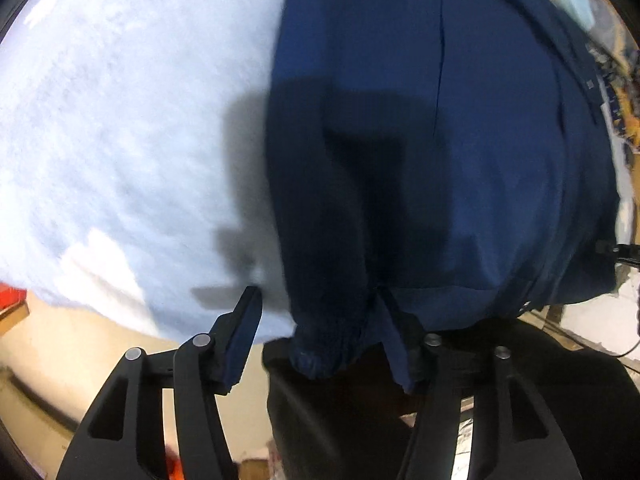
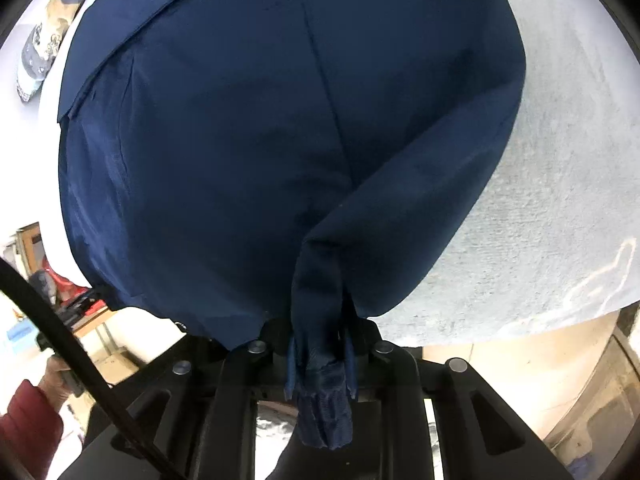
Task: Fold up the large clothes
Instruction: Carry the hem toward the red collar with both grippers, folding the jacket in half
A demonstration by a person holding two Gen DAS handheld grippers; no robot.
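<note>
A large navy blue jacket (image 1: pixel 460 152) lies spread on a white fleecy cover (image 1: pixel 120 140). In the left wrist view my left gripper (image 1: pixel 316 304) is open, its fingers (image 1: pixel 244 332) set wide apart. An elastic sleeve cuff (image 1: pixel 324 348) hangs at the near table edge between them, touching the right finger. In the right wrist view my right gripper (image 2: pixel 320 344) is shut on the other sleeve cuff (image 2: pixel 324 408). That sleeve (image 2: pixel 420 184) runs folded across the jacket body (image 2: pixel 220 140).
The white cover (image 2: pixel 560 200) extends to the right of the jacket. Cluttered items (image 1: pixel 616 92) lie past the jacket's far side. The table's near edge and pale floor (image 1: pixel 100 340) lie below. A person's red-sleeved hand (image 2: pixel 36 408) shows at lower left.
</note>
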